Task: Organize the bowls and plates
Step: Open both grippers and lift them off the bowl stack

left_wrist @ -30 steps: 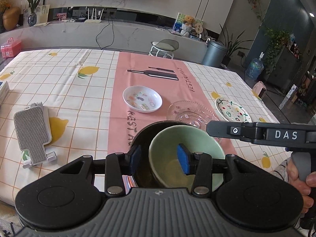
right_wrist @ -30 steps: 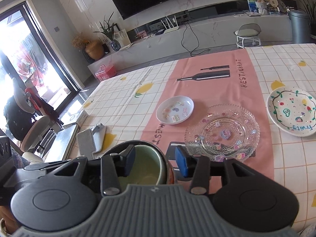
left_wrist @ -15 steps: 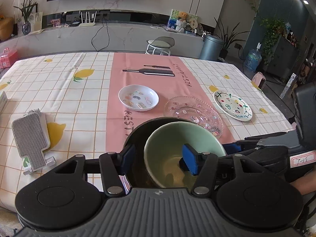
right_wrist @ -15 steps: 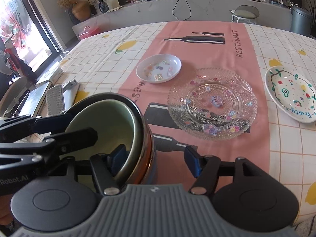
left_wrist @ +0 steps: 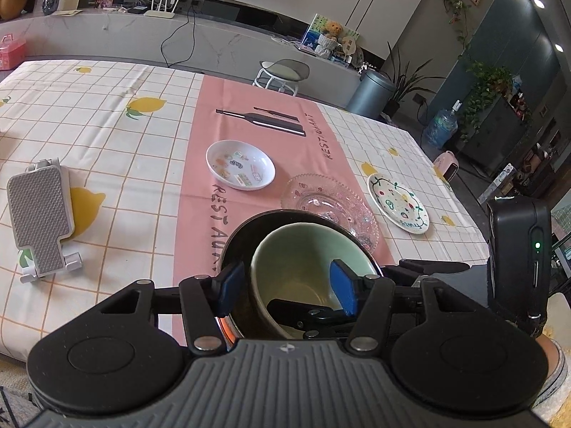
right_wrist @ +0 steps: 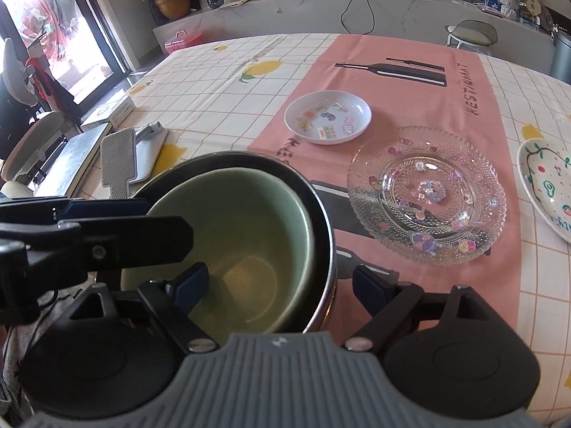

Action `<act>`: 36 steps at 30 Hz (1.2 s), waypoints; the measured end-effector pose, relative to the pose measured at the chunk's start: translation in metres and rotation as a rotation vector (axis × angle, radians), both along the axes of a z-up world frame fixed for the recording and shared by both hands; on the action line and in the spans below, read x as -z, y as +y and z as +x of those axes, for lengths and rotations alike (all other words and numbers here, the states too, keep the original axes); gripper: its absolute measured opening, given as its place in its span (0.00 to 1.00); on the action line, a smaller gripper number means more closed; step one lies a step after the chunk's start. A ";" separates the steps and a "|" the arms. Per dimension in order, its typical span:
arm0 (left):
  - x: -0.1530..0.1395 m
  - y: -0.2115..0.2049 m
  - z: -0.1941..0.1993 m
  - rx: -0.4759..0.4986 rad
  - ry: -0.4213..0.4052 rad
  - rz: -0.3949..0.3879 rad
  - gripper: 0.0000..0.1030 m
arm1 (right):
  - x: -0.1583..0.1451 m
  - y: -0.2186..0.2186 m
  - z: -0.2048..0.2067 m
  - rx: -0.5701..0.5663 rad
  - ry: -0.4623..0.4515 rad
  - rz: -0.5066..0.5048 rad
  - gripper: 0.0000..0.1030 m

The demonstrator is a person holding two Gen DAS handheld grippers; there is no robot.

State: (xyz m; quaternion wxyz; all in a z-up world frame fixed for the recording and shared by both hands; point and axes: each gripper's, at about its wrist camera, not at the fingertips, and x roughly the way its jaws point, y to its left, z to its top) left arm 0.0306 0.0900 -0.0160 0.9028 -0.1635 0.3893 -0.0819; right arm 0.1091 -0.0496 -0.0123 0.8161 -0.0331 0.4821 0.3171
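On the lemon-print table [left_wrist: 107,132], the black bowl [right_wrist: 321,214] holds the green bowl [right_wrist: 249,221] nested inside, right at your near edge. Your right gripper [right_wrist: 280,281] has just been opening; its jaws straddle both bowls' right wall, gripping neither. Your left gripper [left_wrist: 285,287] stands part-open astride the green bowl's left wall, pads clear. Beyond lie the glass plate [right_wrist: 428,192], painted plate [left_wrist: 398,207] and small white dish [right_wrist: 328,117]; your right is nearer these.

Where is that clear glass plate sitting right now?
The glass plate lies on the pink table runner, between the small white dish and the painted plate, beside the dark bowl.
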 end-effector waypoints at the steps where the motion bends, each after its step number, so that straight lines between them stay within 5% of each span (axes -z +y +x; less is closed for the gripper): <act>1: 0.000 0.000 0.000 -0.002 0.000 -0.002 0.63 | 0.000 0.001 0.000 -0.001 -0.001 -0.003 0.87; 16: -0.006 0.000 -0.004 -0.029 -0.055 0.010 0.71 | -0.003 -0.001 -0.003 -0.013 -0.026 0.013 0.94; 21: -0.009 0.004 -0.004 -0.063 -0.073 -0.018 0.73 | -0.017 -0.018 -0.003 0.037 -0.054 0.073 0.95; 36: -0.039 -0.014 -0.001 -0.162 -0.100 0.061 0.78 | -0.060 -0.070 0.005 0.126 -0.150 0.195 0.97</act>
